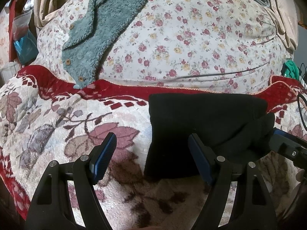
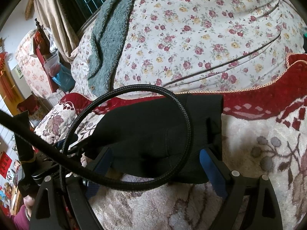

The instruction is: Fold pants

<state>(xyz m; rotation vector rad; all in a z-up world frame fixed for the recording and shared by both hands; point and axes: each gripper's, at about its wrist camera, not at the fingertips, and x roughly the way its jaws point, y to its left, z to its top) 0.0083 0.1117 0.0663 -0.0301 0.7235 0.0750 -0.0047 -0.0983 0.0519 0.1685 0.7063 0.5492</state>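
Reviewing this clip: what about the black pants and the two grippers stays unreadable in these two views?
- Right wrist view: a looped black cable crosses the pants, hiding part of their surface.
- Both views: the pants are uniformly dark, so the fold layers cannot be counted.
- Left wrist view: the right gripper is cut off by the frame edge.
- Right wrist view: the near edge of the pants lies between the open right gripper; contact unclear.

Only the partial letters "Gen" can be read, white on a black device body [image 2: 49, 174]; other printing is too blurred
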